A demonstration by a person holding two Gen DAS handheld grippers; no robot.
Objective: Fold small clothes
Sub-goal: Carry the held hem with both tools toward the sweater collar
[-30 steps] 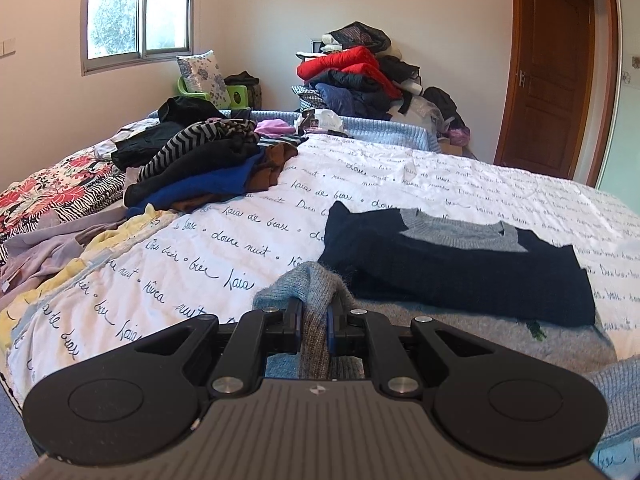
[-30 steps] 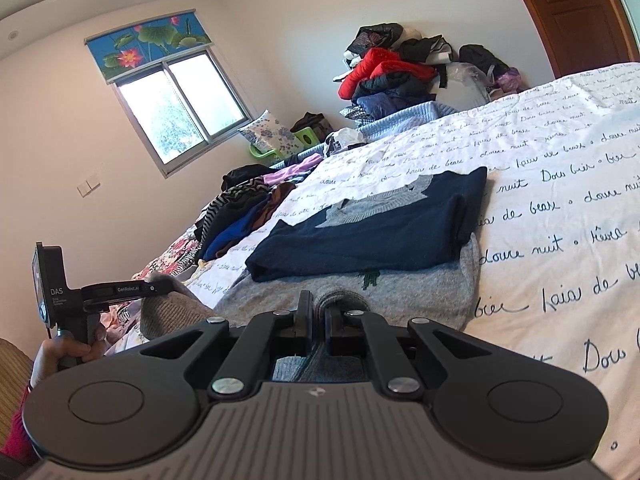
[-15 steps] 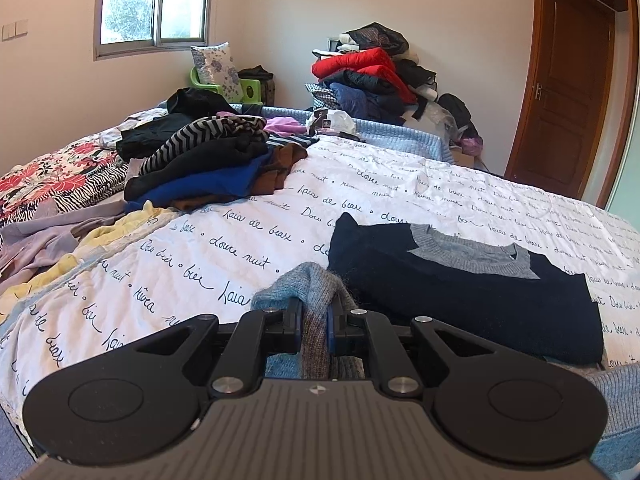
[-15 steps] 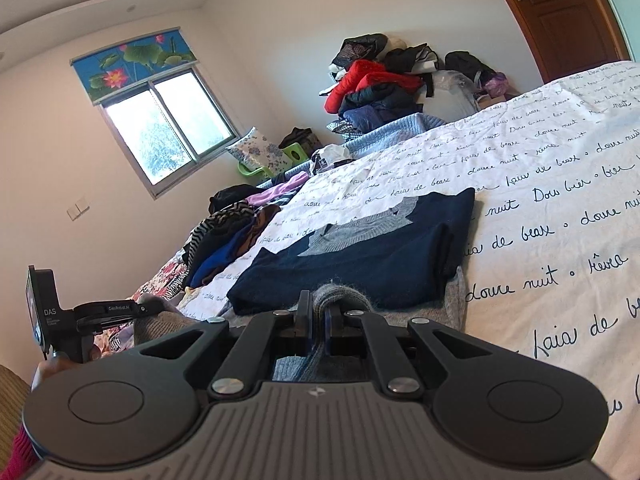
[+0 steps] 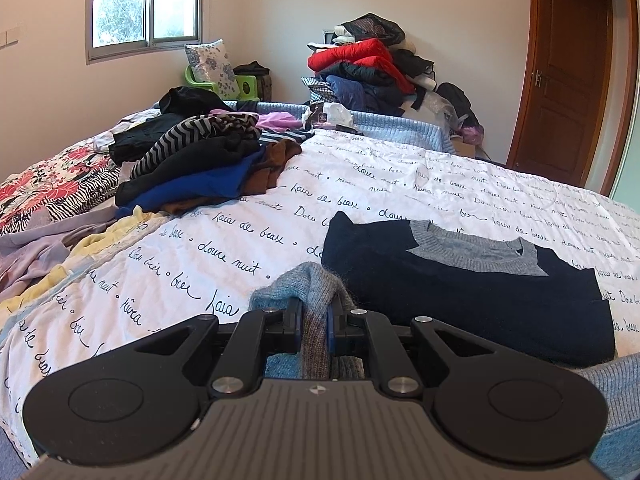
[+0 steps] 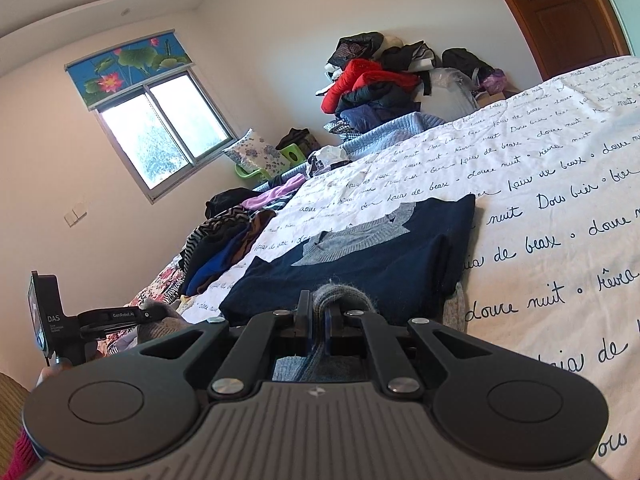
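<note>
While both the left gripper [image 5: 313, 322] and right gripper [image 6: 316, 322] are pinching the sweater's [image 5: 460, 300] grey hem at the bed's [image 5: 240, 240] near edge, the bottom-up fold is seemingly beginning, needing an even forward carry.

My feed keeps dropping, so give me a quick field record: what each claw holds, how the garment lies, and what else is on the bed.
left claw: shut on grey hem
right claw: shut on grey hem
sweater: navy and grey, sleeves folded in, collar away from the claws
surface: white bedspread with script print
nearby: folded clothes stack to the left
background: clothes heap against the wall
</note>
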